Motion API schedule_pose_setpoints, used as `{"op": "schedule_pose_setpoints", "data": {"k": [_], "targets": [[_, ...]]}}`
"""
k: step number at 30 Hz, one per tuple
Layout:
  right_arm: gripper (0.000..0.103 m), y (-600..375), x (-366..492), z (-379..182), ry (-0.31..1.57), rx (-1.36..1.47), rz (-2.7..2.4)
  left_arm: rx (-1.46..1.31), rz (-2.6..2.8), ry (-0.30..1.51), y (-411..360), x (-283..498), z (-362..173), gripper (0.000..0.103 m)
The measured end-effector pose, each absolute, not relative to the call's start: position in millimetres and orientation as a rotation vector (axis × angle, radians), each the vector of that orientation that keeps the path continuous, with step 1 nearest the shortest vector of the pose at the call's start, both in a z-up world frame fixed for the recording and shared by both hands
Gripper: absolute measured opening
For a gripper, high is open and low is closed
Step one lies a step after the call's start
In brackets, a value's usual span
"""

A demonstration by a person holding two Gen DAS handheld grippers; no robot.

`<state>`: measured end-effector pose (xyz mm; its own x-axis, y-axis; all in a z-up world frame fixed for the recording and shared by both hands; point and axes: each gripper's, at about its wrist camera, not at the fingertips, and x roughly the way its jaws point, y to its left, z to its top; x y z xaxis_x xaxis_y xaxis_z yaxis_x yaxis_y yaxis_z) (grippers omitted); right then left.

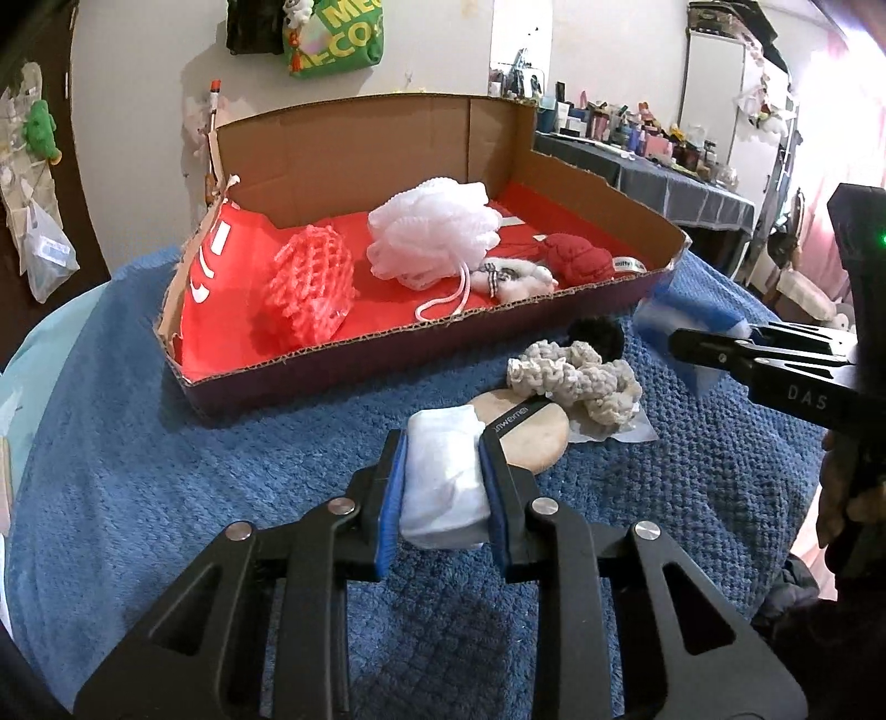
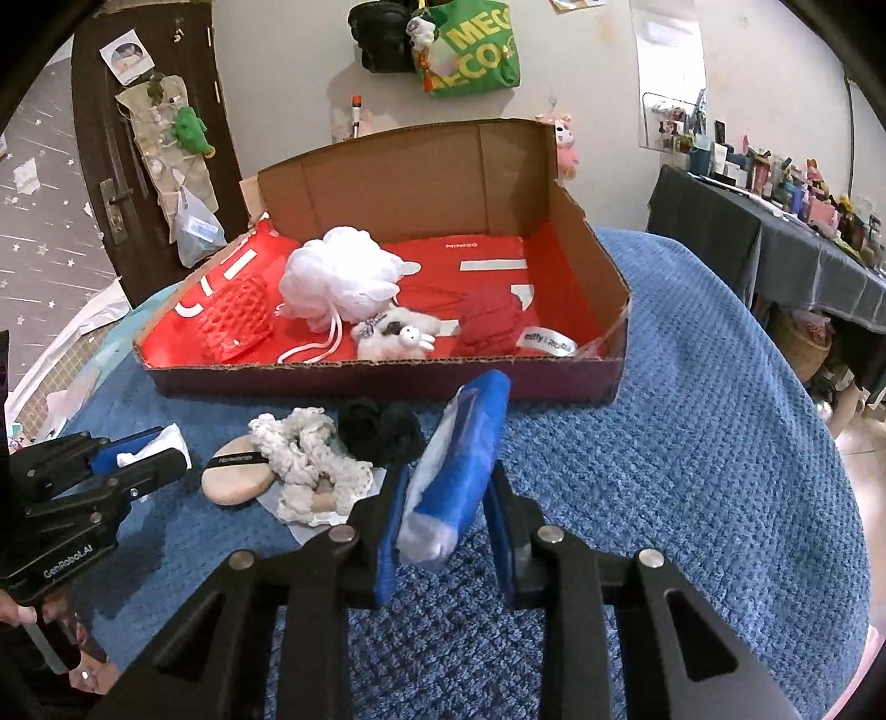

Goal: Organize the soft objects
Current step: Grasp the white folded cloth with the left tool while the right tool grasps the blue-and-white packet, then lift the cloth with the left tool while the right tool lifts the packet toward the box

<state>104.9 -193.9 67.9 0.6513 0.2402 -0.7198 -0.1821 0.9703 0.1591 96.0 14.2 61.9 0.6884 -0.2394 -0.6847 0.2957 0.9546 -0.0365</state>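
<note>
the cardboard tray (image 2: pixel 570 365) fills the middle of both views, already holding several soft things. both loads look bound for it: carry each high over the near wall, then release onto bare red lining. the right gripper (image 2: pixel 447 526) is closed on a blue and white pack (image 2: pixel 465 448), lower centre. the left gripper (image 1: pixel 443 487) pinches a white folded cloth (image 1: pixel 443 476), lower centre. readable: "miffy" on a white tag (image 2: pixel 545 342); "minis" on the lining; "meg" on the green bag (image 2: pixel 476 50), top.

The black fabric piece (image 1: pixel 597 333) sits half hidden behind the crocheted scrunchie (image 1: pixel 576 376).
</note>
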Motion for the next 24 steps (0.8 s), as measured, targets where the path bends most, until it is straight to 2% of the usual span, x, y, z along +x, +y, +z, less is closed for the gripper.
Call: {"op": "schedule_pose_setpoints", "data": {"k": [2, 5, 8, 24], "targets": [[0.025, -194.2, 104.6, 69.3, 0.823, 0.078, 0.244, 0.076, -0.303, 0.744, 15.5, 96.4, 66.6, 0.024], [0.024, -194.1, 106.7, 73.9, 0.819, 0.082, 0.250, 0.071, -0.298, 0.721, 18.0, 99.1, 74.6, 0.024], [0.016, -193.4, 113.2, 74.4, 0.826, 0.079, 0.264, 0.057, -0.296, 0.708, 20.4, 101.1, 79.3, 0.024], [0.014, -209.4, 105.5, 71.7, 0.829, 0.132, 0.265, 0.053, -0.303, 0.749, 20.3, 98.5, 65.1, 0.024]]}}
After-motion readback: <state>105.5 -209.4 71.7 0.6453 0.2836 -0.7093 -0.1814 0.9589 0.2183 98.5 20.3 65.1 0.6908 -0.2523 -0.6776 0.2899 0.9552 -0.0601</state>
